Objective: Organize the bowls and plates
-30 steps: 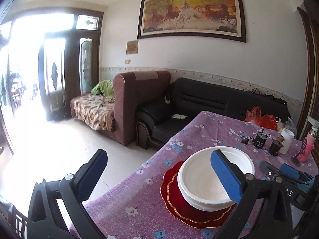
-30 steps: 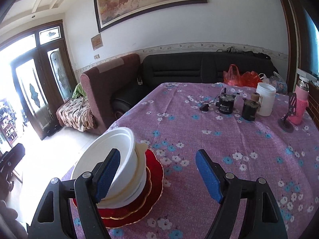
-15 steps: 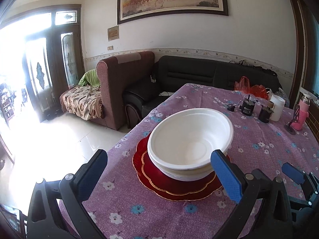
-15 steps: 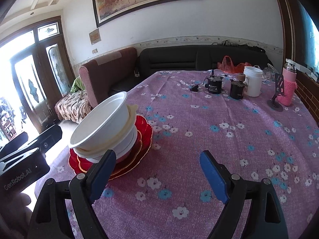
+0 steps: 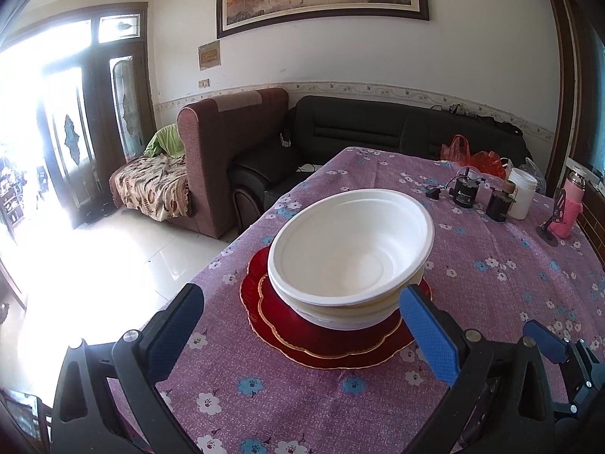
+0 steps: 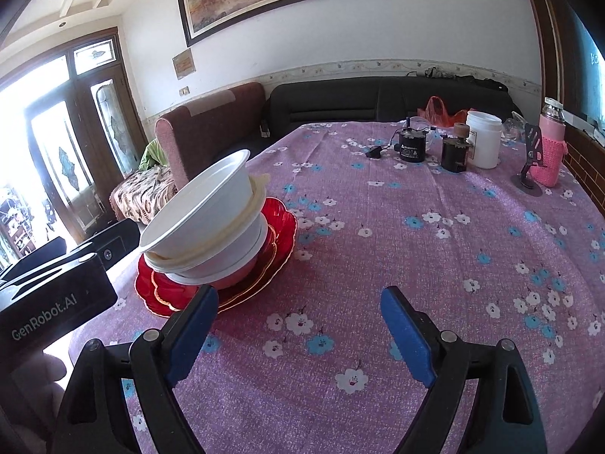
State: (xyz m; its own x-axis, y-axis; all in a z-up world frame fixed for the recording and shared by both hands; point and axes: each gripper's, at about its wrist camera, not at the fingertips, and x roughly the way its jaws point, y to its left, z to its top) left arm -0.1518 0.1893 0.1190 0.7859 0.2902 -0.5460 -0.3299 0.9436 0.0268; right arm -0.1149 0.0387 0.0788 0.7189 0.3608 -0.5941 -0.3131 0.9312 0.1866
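At frame centre, the leaning stack of white foam bowls [image 5: 349, 261] sat on scalloped red plates [image 5: 332, 335], beyond the left gripper [image 5: 302, 331], jaws spread; the right gripper [image 6: 298, 331] gaped, holding nothing.

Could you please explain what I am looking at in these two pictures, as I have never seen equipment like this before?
There is no robot here: a person holds a two-finger gripping tool in each hand, and each carries a wide-angle camera looking forward along its blue-padded fingers. One picture comes from the left tool, the other from the right tool. Both stand open and hold nothing. On the table's purple flowered cloth sits a stack of white bowls, leaning, on red gold-rimmed plates. The black box marked GenRobot.AI in the right view is the left tool's body. At the far end stand a white jar, a pink bottle and small dark gadgets.
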